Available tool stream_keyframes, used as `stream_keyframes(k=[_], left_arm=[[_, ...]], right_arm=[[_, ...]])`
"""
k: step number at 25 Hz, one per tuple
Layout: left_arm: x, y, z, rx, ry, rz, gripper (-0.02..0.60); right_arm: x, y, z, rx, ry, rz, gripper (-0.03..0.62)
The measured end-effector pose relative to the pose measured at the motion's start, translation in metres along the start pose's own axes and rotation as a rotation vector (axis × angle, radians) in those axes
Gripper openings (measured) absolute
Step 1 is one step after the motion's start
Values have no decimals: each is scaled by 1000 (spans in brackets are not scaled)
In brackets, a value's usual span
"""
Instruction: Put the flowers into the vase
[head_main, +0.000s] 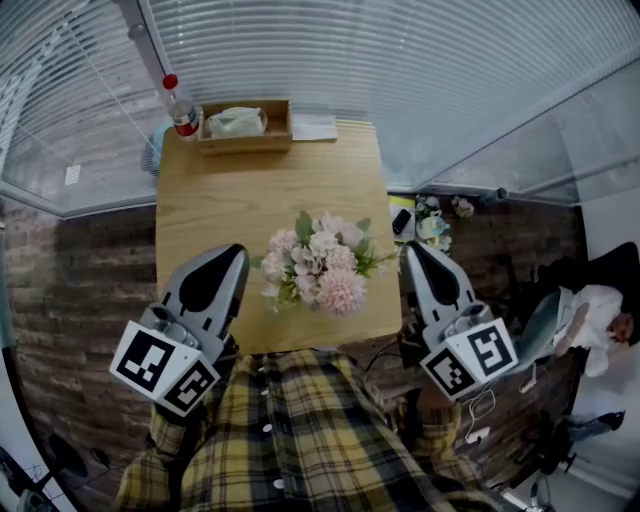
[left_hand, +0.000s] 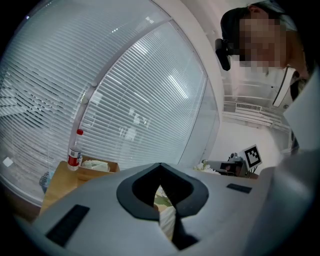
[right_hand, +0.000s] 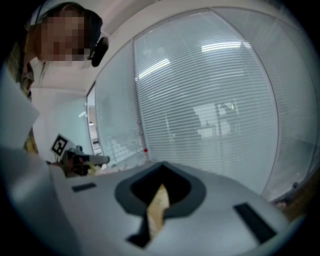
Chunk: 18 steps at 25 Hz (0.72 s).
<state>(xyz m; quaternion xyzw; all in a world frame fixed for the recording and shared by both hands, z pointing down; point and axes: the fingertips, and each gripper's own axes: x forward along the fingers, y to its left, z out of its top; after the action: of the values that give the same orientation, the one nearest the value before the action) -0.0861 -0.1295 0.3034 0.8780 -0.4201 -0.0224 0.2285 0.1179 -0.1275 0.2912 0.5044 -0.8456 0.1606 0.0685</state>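
Head view shows your flowers (head_main: 318, 262) at the front edge of the counter (head_main: 230, 190), right between your two tools. Your left tool (head_main: 238, 252) and right tool (head_main: 412, 248) are both closed up, holding nothing, each just beside the bunch.

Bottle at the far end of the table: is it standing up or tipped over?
Standing up. In the left gripper view the bottle stands straight on the table, red cap on top.

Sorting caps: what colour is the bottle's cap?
Red. The bottle cap shows best in the head view.
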Motion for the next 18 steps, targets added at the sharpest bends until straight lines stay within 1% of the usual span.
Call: stream_keyframes(k=[18], left_arm=[[-3,3,1,-6,-14,17,11]], right_arm=[[3,1,-8,17,12,3,14]])
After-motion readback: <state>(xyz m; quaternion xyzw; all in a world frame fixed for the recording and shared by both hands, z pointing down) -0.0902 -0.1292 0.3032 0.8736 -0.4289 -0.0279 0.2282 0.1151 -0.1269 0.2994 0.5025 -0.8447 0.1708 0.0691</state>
